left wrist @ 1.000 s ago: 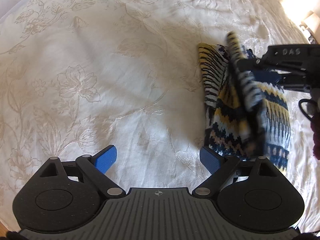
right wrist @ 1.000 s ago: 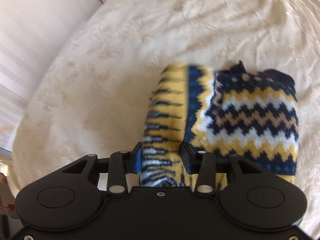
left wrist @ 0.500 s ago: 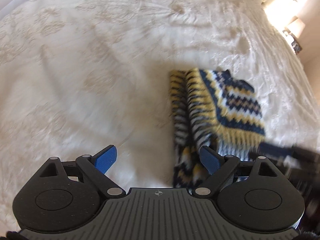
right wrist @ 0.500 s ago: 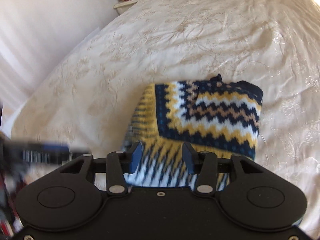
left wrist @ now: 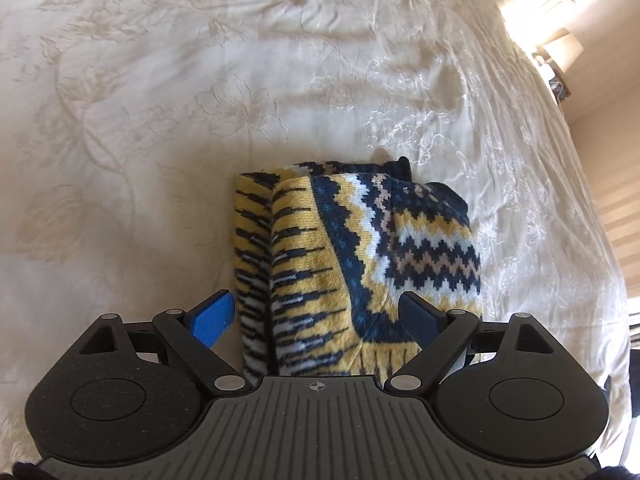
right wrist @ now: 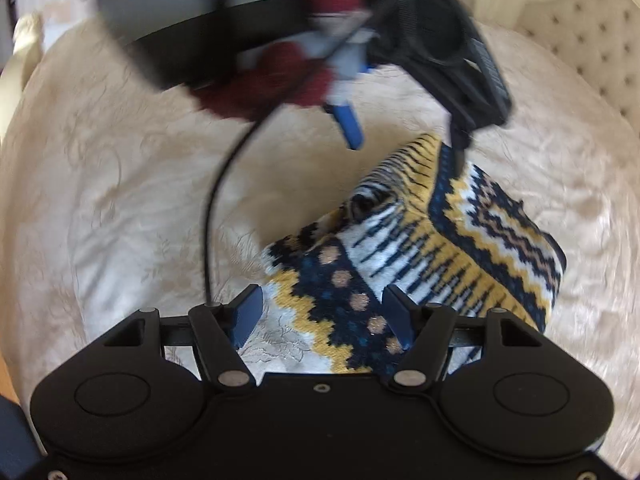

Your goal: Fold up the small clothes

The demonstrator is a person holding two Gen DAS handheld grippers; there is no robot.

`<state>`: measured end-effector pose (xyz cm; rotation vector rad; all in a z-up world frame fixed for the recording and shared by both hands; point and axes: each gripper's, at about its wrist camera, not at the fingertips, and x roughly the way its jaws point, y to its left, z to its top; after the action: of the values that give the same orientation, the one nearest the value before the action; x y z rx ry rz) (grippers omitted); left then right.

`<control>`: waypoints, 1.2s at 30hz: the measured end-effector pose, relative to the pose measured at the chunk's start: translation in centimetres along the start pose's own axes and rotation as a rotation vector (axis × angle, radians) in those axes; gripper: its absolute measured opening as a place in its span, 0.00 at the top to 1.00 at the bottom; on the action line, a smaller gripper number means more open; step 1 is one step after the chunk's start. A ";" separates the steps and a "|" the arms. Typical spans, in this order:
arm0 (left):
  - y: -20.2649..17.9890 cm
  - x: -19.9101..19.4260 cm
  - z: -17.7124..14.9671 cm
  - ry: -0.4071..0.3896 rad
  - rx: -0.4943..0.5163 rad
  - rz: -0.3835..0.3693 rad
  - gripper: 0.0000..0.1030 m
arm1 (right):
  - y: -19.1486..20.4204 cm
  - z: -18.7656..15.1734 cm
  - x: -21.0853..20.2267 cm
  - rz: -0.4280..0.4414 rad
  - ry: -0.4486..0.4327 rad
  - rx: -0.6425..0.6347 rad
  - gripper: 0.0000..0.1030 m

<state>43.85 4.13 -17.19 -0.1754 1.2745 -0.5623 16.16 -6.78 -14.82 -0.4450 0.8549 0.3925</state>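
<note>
A small knit sweater [left wrist: 360,248] in yellow, navy and white zigzags lies folded on the cream bedspread [left wrist: 160,120]. My left gripper [left wrist: 314,318] hovers over its near edge with the jaws wide and closing slightly; one blue pad [left wrist: 212,318] stands off the cloth at its left and the other over it. My right gripper [right wrist: 322,314] is over a dotted corner of the sweater [right wrist: 460,248]; its jaws are opening and the pads do not press the cloth. The right wrist view shows the left gripper [right wrist: 404,140], blurred, above the far edge.
A hand in a dark red sleeve [right wrist: 280,80] holds the left gripper, and a black cable [right wrist: 208,220] hangs from it. A tufted headboard [right wrist: 580,20] and a lamp [left wrist: 560,50] stand beyond the bed. The bed's edge drops off at the right [left wrist: 608,280].
My right gripper laid the sweater's striped side over, let go and widened, rolling as it swung round. My left gripper travelled from bare bedspread to over the sweater's near edge.
</note>
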 end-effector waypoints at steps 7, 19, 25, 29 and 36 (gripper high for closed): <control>0.1 2.2 1.2 0.043 0.008 -0.023 0.45 | 0.0 -0.3 1.1 -0.028 0.012 -0.044 0.44; -2.1 -1.5 2.6 -0.118 0.156 -0.022 0.90 | -3.5 2.1 -1.5 0.020 -0.114 0.160 0.87; 1.0 2.2 1.6 -0.023 0.145 0.119 0.79 | -1.4 1.7 4.0 0.102 0.070 0.104 0.74; 1.7 2.2 1.5 -0.047 0.122 0.135 0.64 | -2.0 1.7 3.3 0.170 0.040 0.130 0.49; 1.3 -0.8 1.1 -0.121 0.148 0.132 0.53 | -5.0 0.6 0.7 0.203 -0.024 0.299 0.28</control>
<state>45.12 5.45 -16.77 -0.0015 1.1133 -0.5221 19.50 -10.53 -13.95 -0.0766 0.9212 0.4468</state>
